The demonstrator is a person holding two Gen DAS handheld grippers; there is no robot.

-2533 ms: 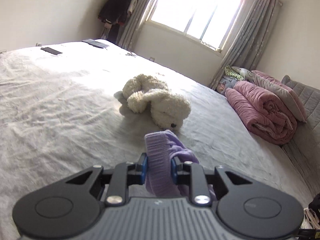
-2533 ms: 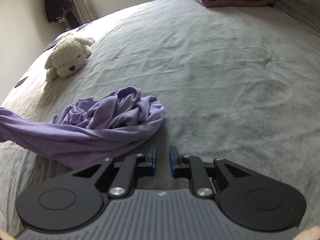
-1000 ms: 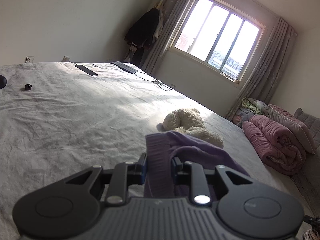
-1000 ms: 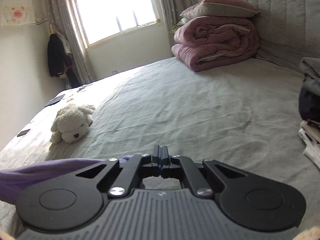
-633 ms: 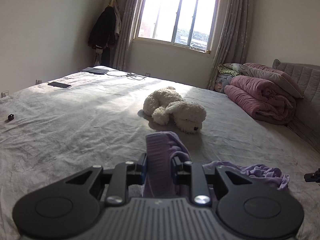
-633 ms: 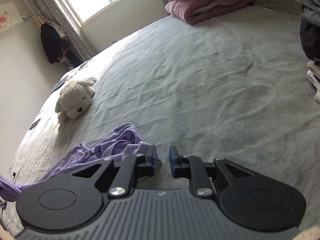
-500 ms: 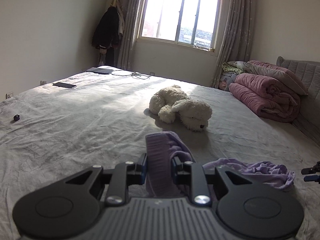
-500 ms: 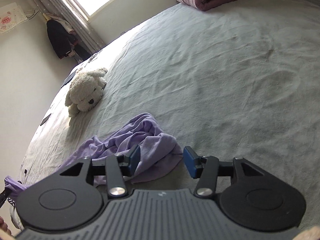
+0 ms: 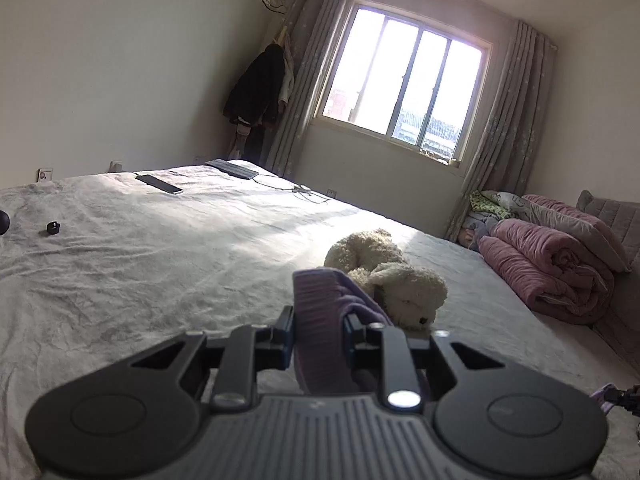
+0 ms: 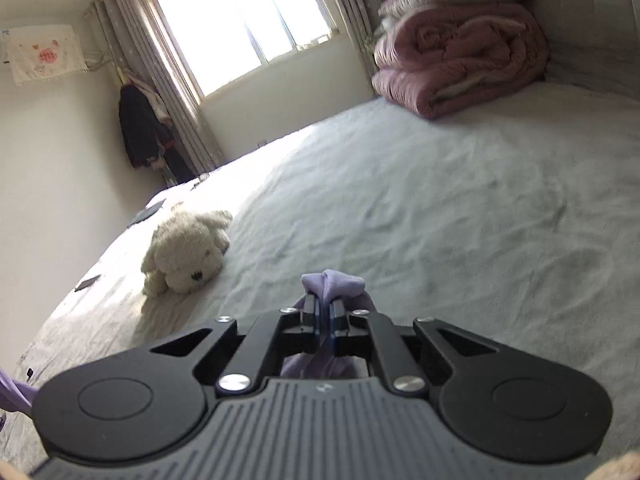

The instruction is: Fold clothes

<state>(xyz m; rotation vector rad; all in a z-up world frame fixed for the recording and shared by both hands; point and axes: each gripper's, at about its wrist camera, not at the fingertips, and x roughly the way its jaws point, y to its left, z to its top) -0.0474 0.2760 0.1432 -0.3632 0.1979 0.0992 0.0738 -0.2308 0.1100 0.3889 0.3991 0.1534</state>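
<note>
My 2 tongs, left and right, each pinch a bunched edge of the soft, light purple shirt above the bed, near its foot edge.

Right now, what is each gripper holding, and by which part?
Both hold the purple garment: the left gripper clamps a ribbed edge band, the right gripper pinches a bunched fold. Which part cannot be told.

Left hand-held gripper clamped on purple garment above grey bed, white plush dog beyond.
</note>
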